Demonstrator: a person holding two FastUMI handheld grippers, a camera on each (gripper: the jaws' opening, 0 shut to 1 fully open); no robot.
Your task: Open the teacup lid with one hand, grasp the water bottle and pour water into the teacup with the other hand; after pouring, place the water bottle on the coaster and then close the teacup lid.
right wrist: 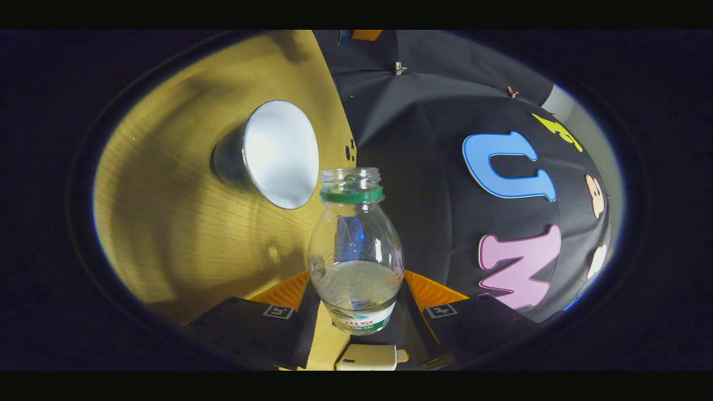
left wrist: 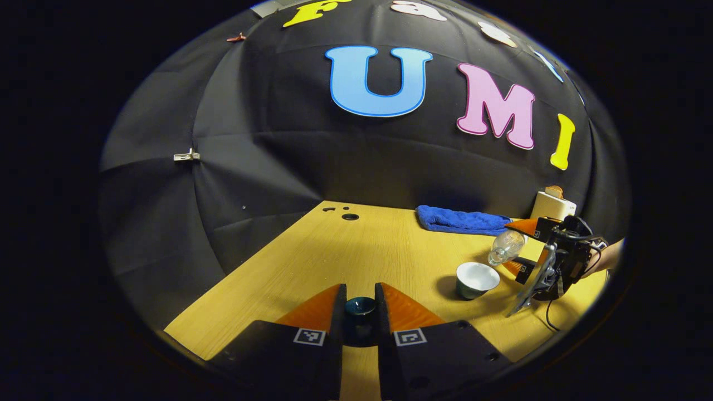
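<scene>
I am looking over the wooden worktop (left wrist: pixel 334 250), the biggest thing here, and taking the teacup (left wrist: pixel 477 279) as my landmark: it is sitting uncovered on the worktop, its pale inside showing. Behind the teacup, against the booth wall, a blue towel (left wrist: pixel 459 220) is lying folded, and beside that, farther to the right of the cup, a cream box-like thing (left wrist: pixel 551 206) is standing. Just right of the teacup I am seeing my right tongs (left wrist: pixel 515 242) clamped on the water bottle (left wrist: pixel 506 247), both fingers pressing its sides; the bottle is tilting with its uncapped mouth toward the cup, close above the rim. In the right gripper view the bottle (right wrist: pixel 356 250) is partly filled with water, a green ring under its open neck, and the teacup (right wrist: pixel 273 153) is lying just beyond the mouth. Well to the left of the teacup, my left tongs (left wrist: pixel 360 307) are closing on the dark teacup lid (left wrist: pixel 360 306), held off the cup.
</scene>
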